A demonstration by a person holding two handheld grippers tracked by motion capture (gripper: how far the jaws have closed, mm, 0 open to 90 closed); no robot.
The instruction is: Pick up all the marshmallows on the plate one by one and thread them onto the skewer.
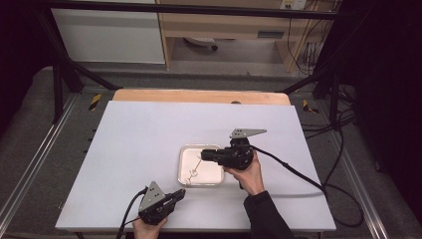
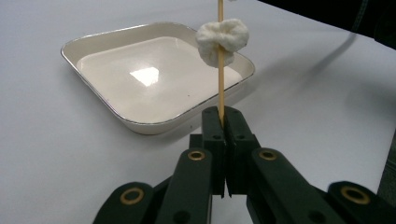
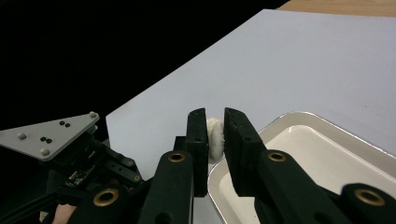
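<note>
Marshmallow (image 2: 222, 40) threaded on a thin wooden skewer (image 2: 221, 88), sitting partway up the stick, well above the left jaws in the left gripper view. Left gripper (image 2: 224, 122) clamped tight on the skewer's lower end, jaws pressed together with just the stick between them, skewer running straight up toward 12 o'clock. Same white lump in the right gripper view, right between the jaws of the right gripper (image 3: 215, 126), jaws parted about as wide as the lump itself; can't tell for sure whether the pads actually touch it. Square white tray (image 2: 93, 39) behind the skewer, at roughly 10 o'clock from the left jaws, resting flat on the table (image 2: 42, 140) with a shiny inside. In the high view, tray (image 1: 183, 172) mid-table, left gripper (image 1: 180, 194) just off its near-left corner at about 7 o'clock, right gripper (image 1: 205, 155) reaching in over the tray's far edge from 3 o'clock. Skewer (image 1: 195, 166) slanting over the tray there, marshmallow (image 1: 194, 173) small and hard to make out. Each gripper held in a hand, left hand (image 1: 147, 229) at the table's near edge, right hand (image 1: 249, 174) beside the tray.
</note>
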